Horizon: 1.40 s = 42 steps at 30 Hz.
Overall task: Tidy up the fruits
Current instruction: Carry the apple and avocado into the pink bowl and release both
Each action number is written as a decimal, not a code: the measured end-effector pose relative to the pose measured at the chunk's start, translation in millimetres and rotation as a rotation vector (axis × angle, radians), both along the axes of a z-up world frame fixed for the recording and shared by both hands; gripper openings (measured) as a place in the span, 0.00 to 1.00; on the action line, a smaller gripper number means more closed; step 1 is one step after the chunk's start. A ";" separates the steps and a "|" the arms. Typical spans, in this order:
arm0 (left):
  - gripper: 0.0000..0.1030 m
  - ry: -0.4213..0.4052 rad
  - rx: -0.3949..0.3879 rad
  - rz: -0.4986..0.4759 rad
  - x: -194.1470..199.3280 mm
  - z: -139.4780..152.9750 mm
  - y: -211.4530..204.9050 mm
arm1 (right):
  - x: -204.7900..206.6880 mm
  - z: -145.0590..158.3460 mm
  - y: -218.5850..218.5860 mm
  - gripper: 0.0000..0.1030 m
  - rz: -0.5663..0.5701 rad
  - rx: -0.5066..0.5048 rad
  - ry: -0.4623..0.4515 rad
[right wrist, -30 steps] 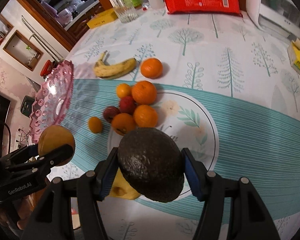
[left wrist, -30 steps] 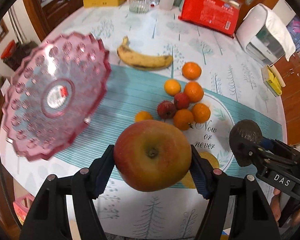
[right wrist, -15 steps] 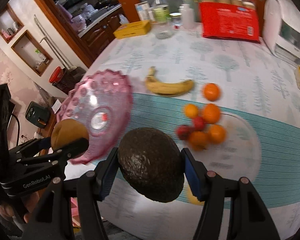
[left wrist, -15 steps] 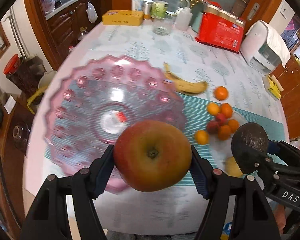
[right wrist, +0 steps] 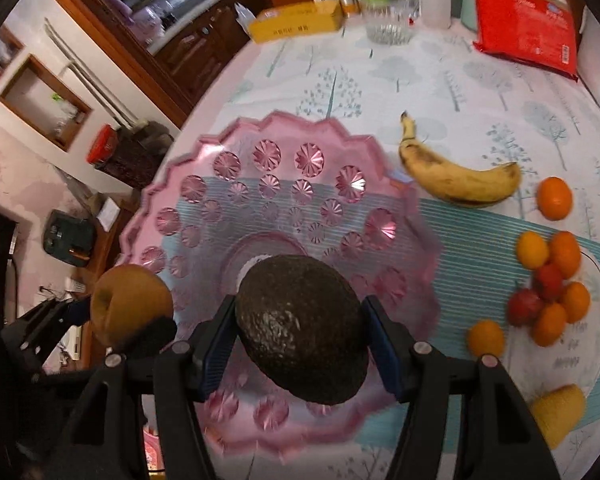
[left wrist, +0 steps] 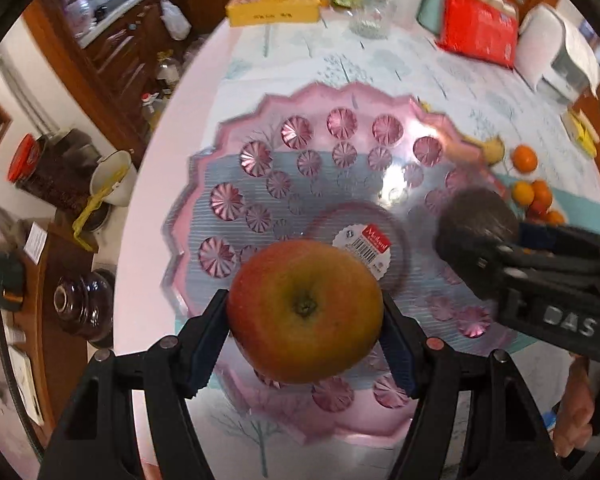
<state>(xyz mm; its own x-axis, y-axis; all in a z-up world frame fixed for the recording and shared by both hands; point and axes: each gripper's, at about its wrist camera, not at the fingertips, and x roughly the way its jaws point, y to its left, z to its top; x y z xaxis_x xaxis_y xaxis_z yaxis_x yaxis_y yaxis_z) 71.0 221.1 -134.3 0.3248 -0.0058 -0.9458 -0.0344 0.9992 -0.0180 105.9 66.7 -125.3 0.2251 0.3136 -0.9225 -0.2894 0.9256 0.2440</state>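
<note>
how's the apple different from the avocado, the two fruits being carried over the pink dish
The apple is smooth, round and red-orange with a yellow-green patch at its stem pit; the avocado is near black, pebbly and egg-shaped. The apple sits in the left tongs, the avocado in the right tongs. The apple's stem pit faces the left camera; no stem shows on the avocado. Both are clamped on two sides, above the pink dish.

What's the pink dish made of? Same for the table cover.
Pink dish: looks like clear tinted glass or hard plastic, glossy; the stripes beneath show through it, and it has cut starburst facets and bright glints. Table cover: probably wipeable vinyl, printed with trees, lying smooth with a faint sheen; fabric can't be excluded.
</note>
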 end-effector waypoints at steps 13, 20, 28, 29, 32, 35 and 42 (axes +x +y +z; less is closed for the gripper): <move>0.67 0.096 0.042 -0.123 27.4 -42.2 -16.2 | 14.6 -40.4 32.7 0.61 0.008 -0.124 0.054; 0.84 0.110 0.018 -0.101 31.8 -46.3 -7.7 | 15.5 -39.2 37.9 0.63 0.020 -0.143 0.030; 0.85 0.054 0.000 -0.083 33.2 -24.5 3.2 | 3.5 -10.6 37.0 0.67 0.033 -0.119 -0.046; 0.85 0.050 -0.001 -0.081 31.5 -23.6 3.0 | 1.9 -7.6 35.9 0.67 0.035 -0.113 -0.056; 0.85 0.035 -0.001 -0.078 23.8 -16.7 5.2 | -4.6 1.2 32.2 0.67 0.031 -0.116 -0.070; 0.85 0.021 0.012 -0.072 9.6 -7.6 5.2 | -11.3 10.5 26.5 0.67 0.020 -0.109 -0.083; 0.85 -0.021 0.013 -0.046 -11.8 20.5 0.0 | -31.5 38.5 10.6 0.67 -0.009 -0.083 -0.135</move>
<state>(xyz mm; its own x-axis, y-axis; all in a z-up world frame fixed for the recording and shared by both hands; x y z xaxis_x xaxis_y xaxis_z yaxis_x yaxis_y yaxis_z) 59.1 221.1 -113.8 0.3440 -0.0087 -0.9389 0.0113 0.9999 -0.0051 74.4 77.4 -86.9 0.3508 0.2347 -0.9065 -0.3061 0.9437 0.1259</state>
